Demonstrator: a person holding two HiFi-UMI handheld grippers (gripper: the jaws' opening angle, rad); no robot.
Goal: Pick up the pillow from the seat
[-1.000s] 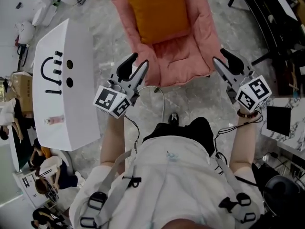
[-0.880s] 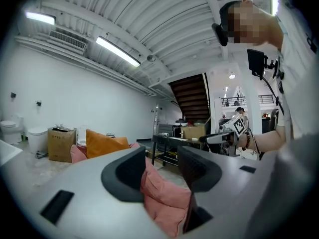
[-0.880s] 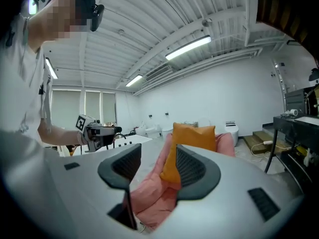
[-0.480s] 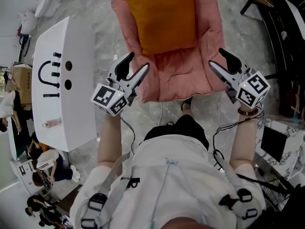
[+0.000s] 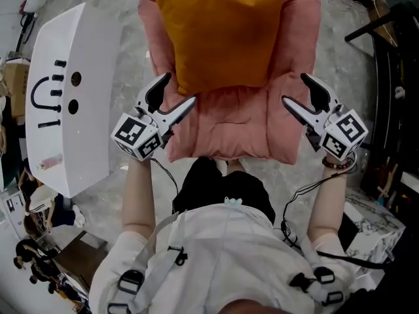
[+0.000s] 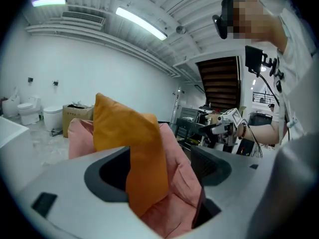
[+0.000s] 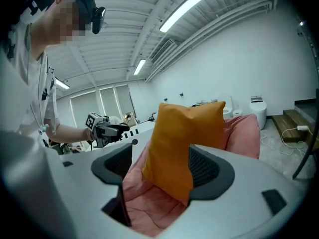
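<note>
pink seat [image 5: 230, 124] on grey floor [image 5: 127, 36], orange pillow [image 5: 219, 31] propped on it

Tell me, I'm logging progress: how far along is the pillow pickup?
Done: the left tongs and right tongs flank the pink seat at its front; their jaws have just been opening, nothing between them. In hand: lining up on the orange pillow, which leans untouched on the seat back. Left: grip it and lift it off.

Both arms outstretched — left tool [image 5: 180, 88], right tool [image 5: 294, 89], jaws just opening, empty
</note>
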